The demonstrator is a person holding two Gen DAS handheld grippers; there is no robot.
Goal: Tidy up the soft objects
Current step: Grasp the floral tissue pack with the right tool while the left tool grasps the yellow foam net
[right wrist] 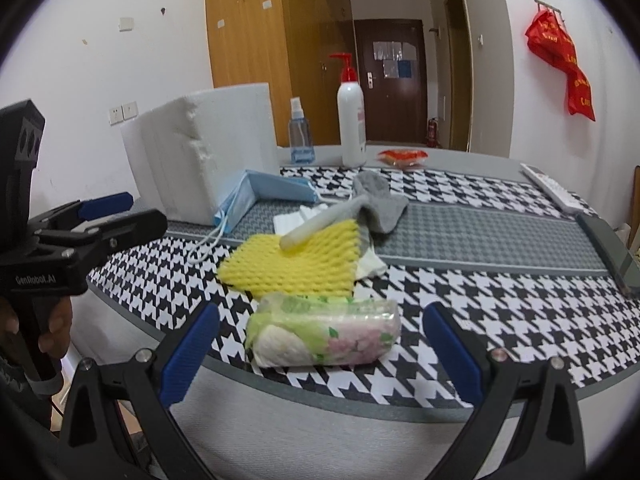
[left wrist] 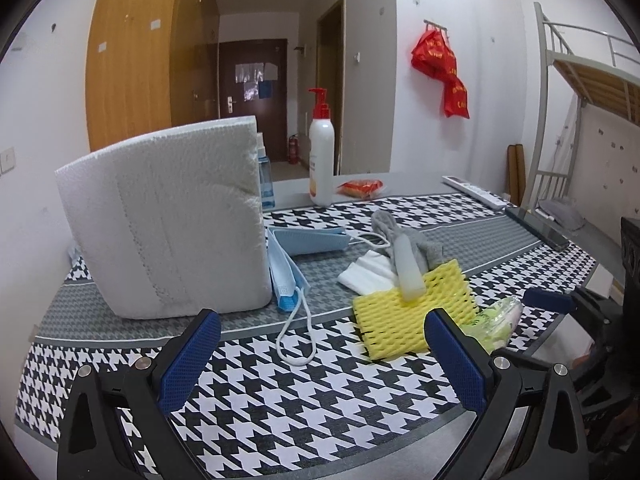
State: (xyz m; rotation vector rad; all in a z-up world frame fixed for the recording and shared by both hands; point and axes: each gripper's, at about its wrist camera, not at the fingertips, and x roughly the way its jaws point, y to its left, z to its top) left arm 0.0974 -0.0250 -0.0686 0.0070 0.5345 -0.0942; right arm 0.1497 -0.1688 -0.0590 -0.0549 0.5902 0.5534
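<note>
Nothing sorted yet: tissue pack (right wrist: 324,330) near the table edge, yellow foam net (right wrist: 292,264) just behind, grey sock (right wrist: 380,200) and face masks (right wrist: 264,190) heaped beside the white foam block (right wrist: 204,152). Both tongs wide open and empty, right gripper (right wrist: 320,356) framing the tissue pack, left gripper (left wrist: 320,356) hovering over the checked cloth (left wrist: 280,384).

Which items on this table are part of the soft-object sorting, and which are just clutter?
Job items: yellow foam net, grey sock, tissue pack, blue face masks, white foam box.

Lying about: pump bottle, spray bottle, red snack packet, remote control.
</note>
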